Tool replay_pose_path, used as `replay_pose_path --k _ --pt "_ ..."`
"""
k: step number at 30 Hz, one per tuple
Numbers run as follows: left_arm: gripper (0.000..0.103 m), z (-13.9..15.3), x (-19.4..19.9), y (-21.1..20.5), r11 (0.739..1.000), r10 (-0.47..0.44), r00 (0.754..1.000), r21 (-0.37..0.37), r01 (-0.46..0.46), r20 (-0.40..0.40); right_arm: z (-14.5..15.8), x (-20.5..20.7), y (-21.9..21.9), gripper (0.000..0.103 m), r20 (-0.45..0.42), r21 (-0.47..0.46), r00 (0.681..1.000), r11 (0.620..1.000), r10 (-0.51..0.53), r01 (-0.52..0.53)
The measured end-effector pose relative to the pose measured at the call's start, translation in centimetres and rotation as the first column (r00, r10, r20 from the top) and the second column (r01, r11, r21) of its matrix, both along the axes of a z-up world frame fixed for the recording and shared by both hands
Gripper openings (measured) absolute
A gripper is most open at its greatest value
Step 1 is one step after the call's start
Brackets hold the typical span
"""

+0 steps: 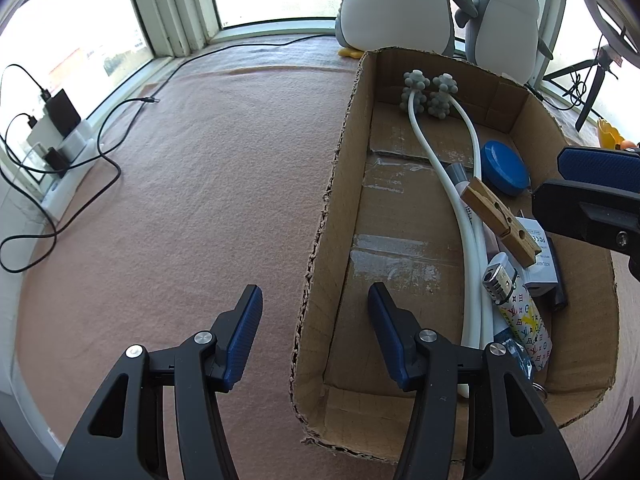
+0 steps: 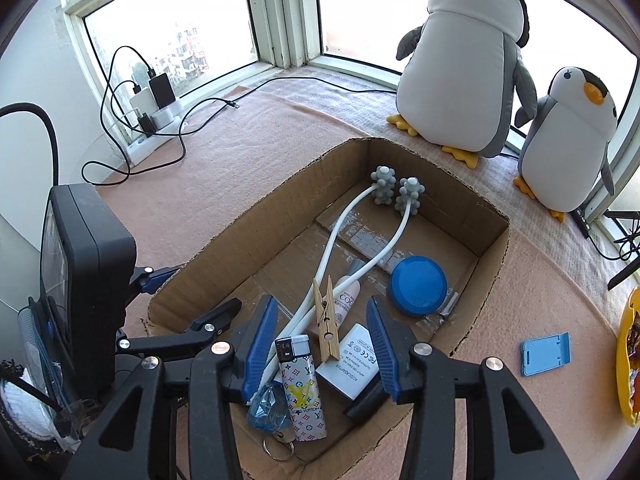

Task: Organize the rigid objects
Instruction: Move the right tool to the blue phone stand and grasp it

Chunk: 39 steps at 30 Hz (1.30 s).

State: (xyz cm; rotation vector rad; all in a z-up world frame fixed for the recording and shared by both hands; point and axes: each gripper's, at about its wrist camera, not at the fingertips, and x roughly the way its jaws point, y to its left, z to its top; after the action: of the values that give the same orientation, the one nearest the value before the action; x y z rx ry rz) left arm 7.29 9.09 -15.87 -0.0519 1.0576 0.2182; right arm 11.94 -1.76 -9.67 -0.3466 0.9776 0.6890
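Note:
An open cardboard box [image 1: 332,216] [image 2: 224,236] holds a white massager with grey knobbed heads [image 1: 430,94] [image 2: 394,192], a blue round lid [image 1: 505,168] [image 2: 418,285], a wooden clothespin [image 1: 500,220] [image 2: 326,322], a patterned lighter [image 1: 520,316] [image 2: 302,390], a white adapter [image 2: 356,362] and a pink tube [image 2: 347,300]. My left gripper [image 1: 316,300] is open and empty, straddling the box's left wall. My right gripper [image 2: 322,312] is open and empty, over the clothespin and lighter; it also shows at the left wrist view's right edge [image 1: 600,184].
Two plush penguins [image 2: 464,60] [image 2: 568,136] stand behind the box by the window. A power strip with chargers and cables [image 1: 60,136] [image 2: 154,108] lies at the left. A blue phone stand [image 2: 546,354] and a yellow container [image 2: 628,360] sit right of the box on the pink mat.

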Motion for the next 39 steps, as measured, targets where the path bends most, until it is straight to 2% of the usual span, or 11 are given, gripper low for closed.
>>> replay_pose_path --k 12,17,21,25,30,39 --pt "0.055 0.0 0.0 0.0 1.0 0.001 1.0 -0.001 -0.001 0.0 1.2 0.4 -2.3 0.042 0.029 0.015 0.998 0.999 -0.049 0.049" --pt "0.055 0.0 0.0 0.1 1.0 0.001 1.0 -0.002 -0.001 0.001 2.0 1.3 -5.2 0.042 0.035 0.026 0.991 0.992 -0.125 0.124" --pt "0.055 0.0 0.0 0.1 1.0 0.002 1.0 -0.002 -0.002 0.001 2.6 2.8 -8.4 0.043 0.028 0.039 0.974 0.974 -0.223 0.222" --pt "0.055 0.0 0.0 0.1 1.0 0.001 1.0 -0.002 -0.001 0.001 2.2 4.9 -11.7 0.043 -0.021 0.029 0.94 0.939 -0.342 0.342" --pt "0.055 0.0 0.0 0.1 1.0 0.003 1.0 -0.005 -0.003 0.001 0.7 7.3 -15.4 0.043 -0.138 0.037 0.872 0.877 -0.471 0.479" --pt "0.055 0.0 -0.1 0.5 1.0 0.002 1.0 -0.016 -0.002 0.005 -2.5 10.1 -18.0 0.043 -0.262 -0.004 0.755 0.783 -0.601 0.622"
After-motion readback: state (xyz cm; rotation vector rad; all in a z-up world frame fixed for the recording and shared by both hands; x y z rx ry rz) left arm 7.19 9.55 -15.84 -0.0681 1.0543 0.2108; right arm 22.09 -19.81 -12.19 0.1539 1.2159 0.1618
